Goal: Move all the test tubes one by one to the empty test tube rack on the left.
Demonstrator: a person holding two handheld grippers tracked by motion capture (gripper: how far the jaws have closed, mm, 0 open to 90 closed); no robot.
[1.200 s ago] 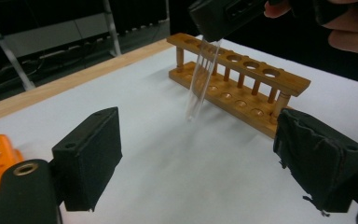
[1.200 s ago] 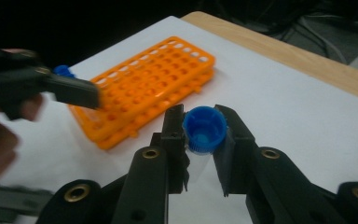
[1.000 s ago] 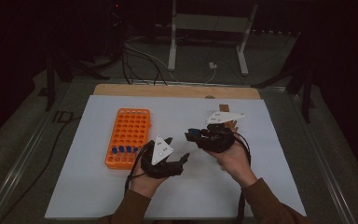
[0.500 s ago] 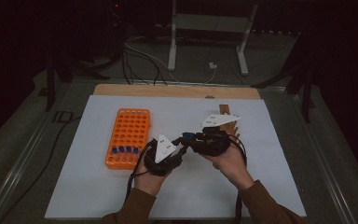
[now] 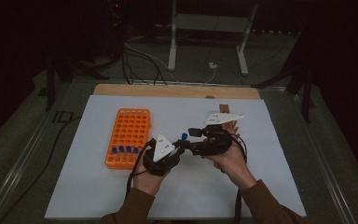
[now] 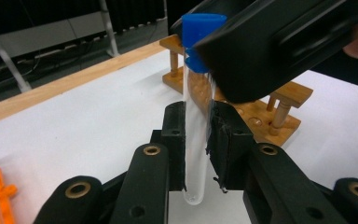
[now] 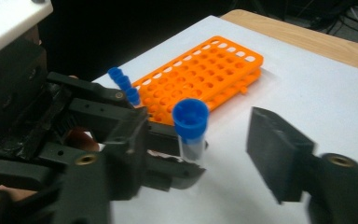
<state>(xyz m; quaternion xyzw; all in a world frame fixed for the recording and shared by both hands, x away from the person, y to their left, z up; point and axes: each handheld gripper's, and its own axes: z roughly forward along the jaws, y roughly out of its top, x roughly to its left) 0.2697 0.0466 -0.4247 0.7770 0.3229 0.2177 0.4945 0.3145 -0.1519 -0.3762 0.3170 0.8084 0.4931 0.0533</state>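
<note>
A clear test tube [image 6: 196, 140] with a blue cap [image 6: 200, 35] is held upright above the white desk [image 5: 261, 158], clamped by its glass body between the fingers [image 6: 175, 140] of the left gripper [image 5: 179, 148]. These fingers have just been closing, and their pads are now pressed on the tube from both sides in the left gripper view, so the tube is carried by this gripper alone. The grip is set low on the glass, which leaves the cap end free.

The right gripper [image 7: 200, 140] is kept beside the cap. Its fingers [image 7: 275, 154] have just been opening; in the right gripper view a clear gap is seen between the far finger and the tube, so nothing is held by it. This is judged to be a hand-over: the tube is passed from the right gripper to the left, and the release follows only once the left grip is secure.

The orange rack [image 5: 128, 135] is placed just to the left of the left gripper, with a row of blue-capped tubes [image 5: 123, 149] already seated near its front edge. The left gripper is the nearer one to it, which probably explains the transfer. A wooden stand [image 6: 261, 112] is seen behind the tube.
</note>
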